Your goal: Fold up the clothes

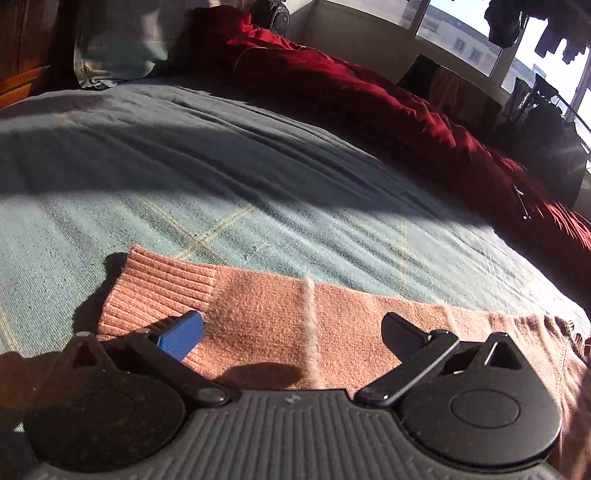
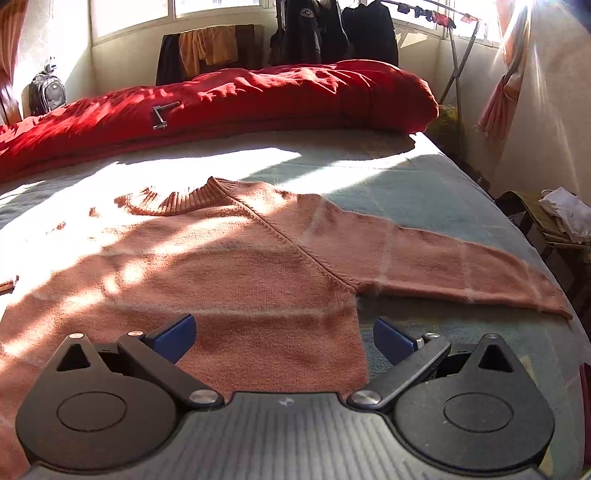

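Observation:
A salmon-pink knit sweater (image 2: 207,258) with thin pale stripes lies flat on the bed, collar (image 2: 188,197) toward the far side, one sleeve (image 2: 436,262) stretched out to the right. In the left wrist view its other sleeve (image 1: 280,314) lies across the sheet, ribbed cuff (image 1: 159,291) at the left. My left gripper (image 1: 291,334) is open just above that sleeve, its fingers either side of a pale stripe, nothing between them. My right gripper (image 2: 284,338) is open over the sweater's lower right edge, holding nothing.
A grey-green checked sheet (image 1: 221,177) covers the bed. A bunched red duvet (image 2: 236,99) runs along the far side with a small metal crank (image 2: 162,114) on it. Pillow (image 1: 118,40) at the head, backpack (image 2: 46,92), hanging clothes (image 2: 332,33), drying rack (image 2: 458,55), bedside pile (image 2: 565,218).

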Demonstrator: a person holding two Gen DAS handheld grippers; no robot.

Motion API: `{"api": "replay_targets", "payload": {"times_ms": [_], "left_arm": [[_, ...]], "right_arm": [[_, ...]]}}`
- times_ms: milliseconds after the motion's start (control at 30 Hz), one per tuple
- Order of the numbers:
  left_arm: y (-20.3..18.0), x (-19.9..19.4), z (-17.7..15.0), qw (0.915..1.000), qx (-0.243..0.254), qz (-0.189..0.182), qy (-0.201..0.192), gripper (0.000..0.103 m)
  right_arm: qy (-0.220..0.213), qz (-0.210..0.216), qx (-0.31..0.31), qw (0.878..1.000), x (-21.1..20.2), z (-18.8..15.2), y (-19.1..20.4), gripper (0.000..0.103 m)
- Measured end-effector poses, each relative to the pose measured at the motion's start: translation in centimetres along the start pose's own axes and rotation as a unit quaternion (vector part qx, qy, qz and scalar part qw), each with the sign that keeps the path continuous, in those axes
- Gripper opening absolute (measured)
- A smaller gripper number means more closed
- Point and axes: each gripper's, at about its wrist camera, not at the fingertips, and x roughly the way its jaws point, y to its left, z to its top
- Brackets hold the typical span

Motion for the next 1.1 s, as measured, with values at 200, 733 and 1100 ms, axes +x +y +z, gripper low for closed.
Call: {"api": "replay_targets", "payload": {"times_ms": [200,733,1100], "left_arm": [[-4.1,-4.7,-1.8,0.9976,0.061,0.030,-0.011,0.102],[-29.7,-9.0,-14.2,0.9010,0.305,-0.298,0.079,0.102],[-30.1,-7.7,-17.1,0.9084,0.284,-0.266,0.155,0.102]], "right_arm": [[0.001,0.002,0.005,1.000,0.5,-0.1,-0.2,0.103],[0.037,0.071,0.020,0.997,4.3,-2.4,0.0,0.103],[0.040,0.120,0.059,0.990,4.3,-5.6,-4.2,0.103]]}}
